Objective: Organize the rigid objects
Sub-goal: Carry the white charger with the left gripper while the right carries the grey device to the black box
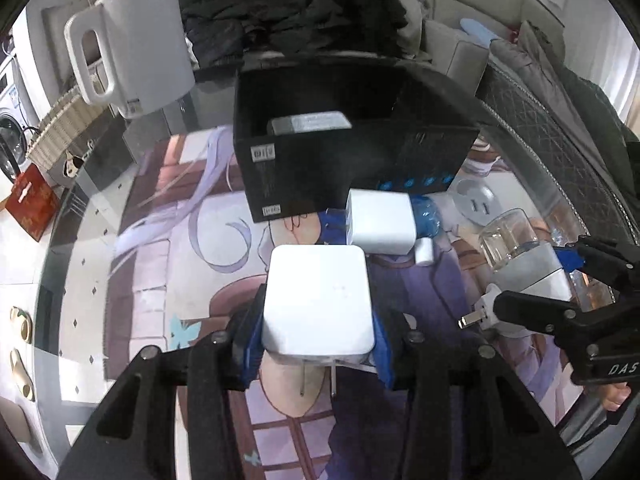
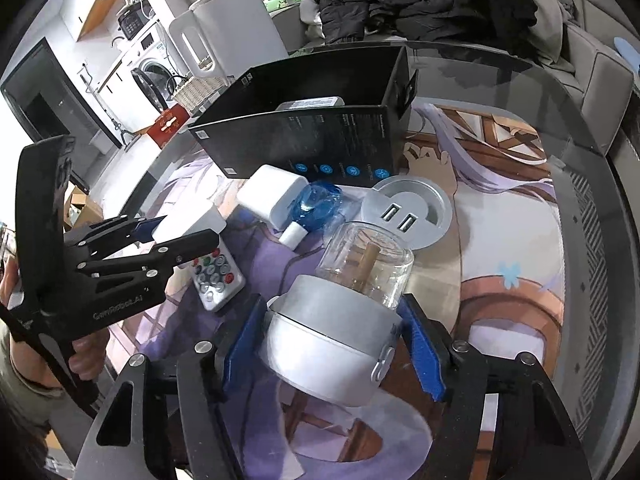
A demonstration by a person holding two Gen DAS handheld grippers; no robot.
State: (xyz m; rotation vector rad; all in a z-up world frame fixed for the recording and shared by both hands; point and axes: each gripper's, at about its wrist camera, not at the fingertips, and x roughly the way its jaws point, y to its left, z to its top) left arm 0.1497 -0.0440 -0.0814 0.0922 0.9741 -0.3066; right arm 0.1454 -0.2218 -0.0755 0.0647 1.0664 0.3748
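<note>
My left gripper point(image 1: 318, 344) is shut on a white square power adapter point(image 1: 318, 300), prongs down, held above the table; it also shows in the right wrist view point(image 2: 188, 222). My right gripper point(image 2: 334, 344) is shut on a grey-and-white device with a clear glass dome point(image 2: 340, 332), also visible in the left wrist view point(image 1: 524, 260). An open black box point(image 1: 344, 148) stands ahead with a grey flat item point(image 1: 308, 122) inside. A second white adapter point(image 1: 380, 222) lies in front of the box by a blue plastic piece point(image 2: 316, 204).
A white kettle point(image 1: 140, 44) stands at the back left beside a wicker basket point(image 1: 60, 128). A round grey USB socket point(image 2: 408, 210) sits in the table. A small remote with coloured buttons point(image 2: 216, 276) lies under the left gripper. Dark clothes point(image 1: 296, 8) pile behind the table.
</note>
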